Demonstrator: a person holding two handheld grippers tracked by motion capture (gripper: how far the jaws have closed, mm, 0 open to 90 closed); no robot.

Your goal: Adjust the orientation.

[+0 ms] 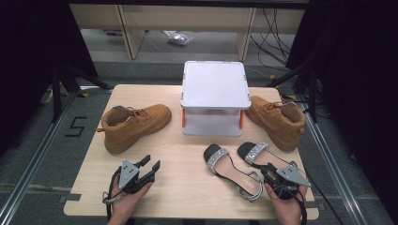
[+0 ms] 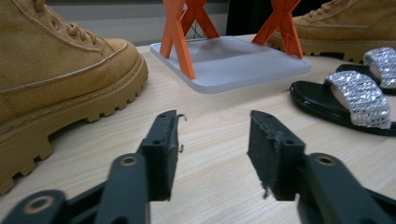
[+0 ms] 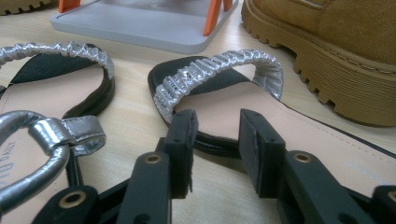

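My left gripper [image 1: 151,162] [image 2: 212,126] rests low over bare wood at the front left, open with nothing between its jaws. To its left lies a tan suede boot [image 1: 133,124] [image 2: 56,74]. My right gripper [image 1: 266,168] [image 3: 217,121] is at the front right, open, its jaws just over the near edge of a black sandal with a silver strap [image 1: 256,152] [image 3: 219,74]; the pads do not press on it. A matching second sandal [image 1: 225,168] [image 3: 51,88] lies beside it, its silver ankle strap close to the right gripper's left jaw.
A white shoe rack with orange legs [image 1: 216,84] [image 2: 233,60] stands at the table's back middle. A second tan boot [image 1: 277,119] [image 3: 336,56] lies to the right of it. Bare wood [image 1: 183,183] stretches between my grippers.
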